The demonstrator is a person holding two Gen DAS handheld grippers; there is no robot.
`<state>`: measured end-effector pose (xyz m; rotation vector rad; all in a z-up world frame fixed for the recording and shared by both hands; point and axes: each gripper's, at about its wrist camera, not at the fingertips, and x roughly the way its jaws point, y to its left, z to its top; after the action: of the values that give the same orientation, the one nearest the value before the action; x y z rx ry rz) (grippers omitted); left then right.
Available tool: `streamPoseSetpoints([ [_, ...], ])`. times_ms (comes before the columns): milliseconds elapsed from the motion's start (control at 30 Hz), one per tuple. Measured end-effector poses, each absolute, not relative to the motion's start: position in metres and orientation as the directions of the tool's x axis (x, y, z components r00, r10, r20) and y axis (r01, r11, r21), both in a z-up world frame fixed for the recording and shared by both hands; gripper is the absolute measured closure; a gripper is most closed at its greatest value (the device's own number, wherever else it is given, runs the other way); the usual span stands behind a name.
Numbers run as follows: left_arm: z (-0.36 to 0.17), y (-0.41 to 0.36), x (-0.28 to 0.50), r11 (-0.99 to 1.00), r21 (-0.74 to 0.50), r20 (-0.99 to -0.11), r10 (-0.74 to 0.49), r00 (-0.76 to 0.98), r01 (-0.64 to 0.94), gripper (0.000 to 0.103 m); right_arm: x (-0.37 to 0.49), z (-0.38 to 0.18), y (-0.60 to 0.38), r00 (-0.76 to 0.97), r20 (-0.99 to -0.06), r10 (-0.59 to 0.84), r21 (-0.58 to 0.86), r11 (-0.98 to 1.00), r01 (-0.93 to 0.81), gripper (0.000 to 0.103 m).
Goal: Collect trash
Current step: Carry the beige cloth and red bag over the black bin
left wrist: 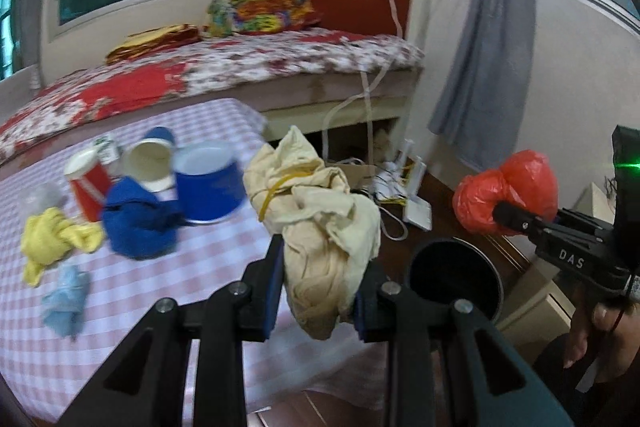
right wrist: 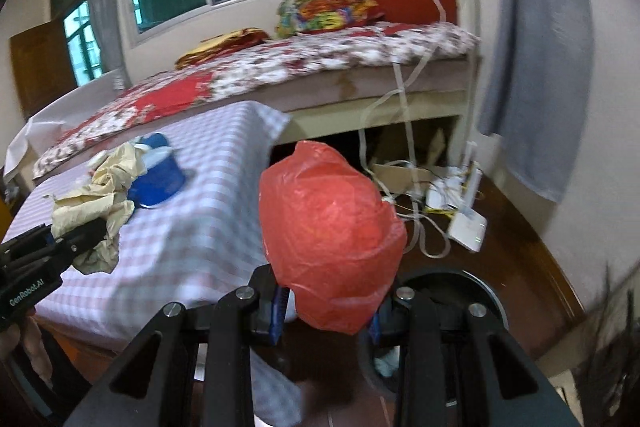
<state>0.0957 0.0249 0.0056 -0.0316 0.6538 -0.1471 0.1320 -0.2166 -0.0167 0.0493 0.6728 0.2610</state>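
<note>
Left gripper [left wrist: 320, 279] grips a crumpled cream cloth wad [left wrist: 316, 223] between its pads, held at the table's edge. My right gripper [right wrist: 326, 301] pinches a red plastic bag [right wrist: 332, 239] above a dark round bin [left wrist: 456, 279] on the floor. On the pink checked tablecloth [left wrist: 192, 287] I see a light-blue scrap [left wrist: 66, 299], a yellow rag [left wrist: 52, 243], a blue cloth [left wrist: 140, 223], a red cup [left wrist: 86, 183] and a blue tub [left wrist: 210, 183]. Beyond stands a bed [left wrist: 224, 67].
</note>
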Motion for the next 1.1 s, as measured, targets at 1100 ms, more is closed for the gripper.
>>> streamPoseSetpoints([
  [1100, -0.111, -0.139, 0.155, 0.851, -0.139, -0.800, -0.398, 0.450, 0.506, 0.073, 0.149, -0.152, -0.343, 0.567, -0.818, 0.102, 0.052, 0.993, -0.104, 0.069],
])
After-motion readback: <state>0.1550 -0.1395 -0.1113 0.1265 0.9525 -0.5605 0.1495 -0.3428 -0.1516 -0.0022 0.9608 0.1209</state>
